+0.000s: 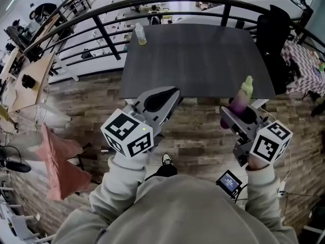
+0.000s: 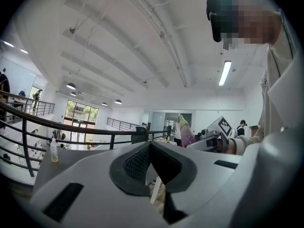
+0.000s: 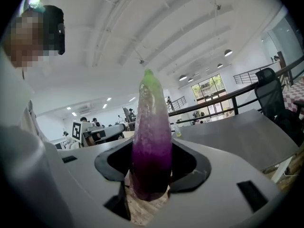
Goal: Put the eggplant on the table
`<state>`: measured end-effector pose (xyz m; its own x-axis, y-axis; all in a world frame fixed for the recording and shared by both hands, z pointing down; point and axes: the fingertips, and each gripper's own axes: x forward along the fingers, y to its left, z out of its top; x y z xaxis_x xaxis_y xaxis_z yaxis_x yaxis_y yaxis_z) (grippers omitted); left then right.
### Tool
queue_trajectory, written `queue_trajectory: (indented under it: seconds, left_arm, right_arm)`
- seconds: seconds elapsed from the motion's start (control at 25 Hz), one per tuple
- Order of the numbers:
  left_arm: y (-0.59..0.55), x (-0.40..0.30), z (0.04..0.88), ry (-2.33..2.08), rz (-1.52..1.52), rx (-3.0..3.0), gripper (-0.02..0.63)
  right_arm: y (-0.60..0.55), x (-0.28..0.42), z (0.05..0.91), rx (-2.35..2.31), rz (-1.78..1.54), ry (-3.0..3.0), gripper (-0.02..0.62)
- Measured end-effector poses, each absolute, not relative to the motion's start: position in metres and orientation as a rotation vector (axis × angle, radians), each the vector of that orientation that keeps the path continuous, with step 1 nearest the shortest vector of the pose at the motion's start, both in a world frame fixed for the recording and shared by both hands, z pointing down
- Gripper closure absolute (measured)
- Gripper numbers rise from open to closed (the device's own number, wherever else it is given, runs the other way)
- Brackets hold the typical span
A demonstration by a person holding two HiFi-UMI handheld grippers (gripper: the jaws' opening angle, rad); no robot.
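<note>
Eggplant, just one, stands upright between the right gripper's jaws, clamped by its purple end, near the single surface's near right corner; the left gripper's jaws meet, empty. One bottle stands far left on it.

Eggplant btm behind rt claw in head view; bottle label too small.

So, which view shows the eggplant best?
The right gripper view: the eggplant stands upright between the fingers, close and large, with its purple body and green tip clear. The head view shows it small, from above. The left gripper view shows it far off and small, at the right.
</note>
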<state>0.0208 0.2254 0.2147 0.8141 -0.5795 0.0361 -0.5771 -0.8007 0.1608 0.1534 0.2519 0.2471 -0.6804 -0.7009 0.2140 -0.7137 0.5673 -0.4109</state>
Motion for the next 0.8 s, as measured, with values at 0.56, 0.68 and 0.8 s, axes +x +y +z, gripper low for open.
queue_trajectory:
  seconds: [0.56, 0.68, 0.8]
  left_arm:
    - [0.094, -0.036, 0.232, -0.807, -0.031, 2.806, 0.604]
    - [0.075, -0.045, 0.231, -0.808, -0.041, 2.792, 0.604]
    - [0.068, -0.053, 0.236, -0.787, -0.052, 2.783, 0.604]
  right_arm:
    - [0.125, 0.093, 0.253, 1.276, 0.845, -2.723, 0.377]
    - [0.112, 0.088, 0.257, 1.275, 0.886, -2.692, 0.376]
    - [0.101, 0.085, 0.255, 1.283, 0.907, -2.678, 0.376]
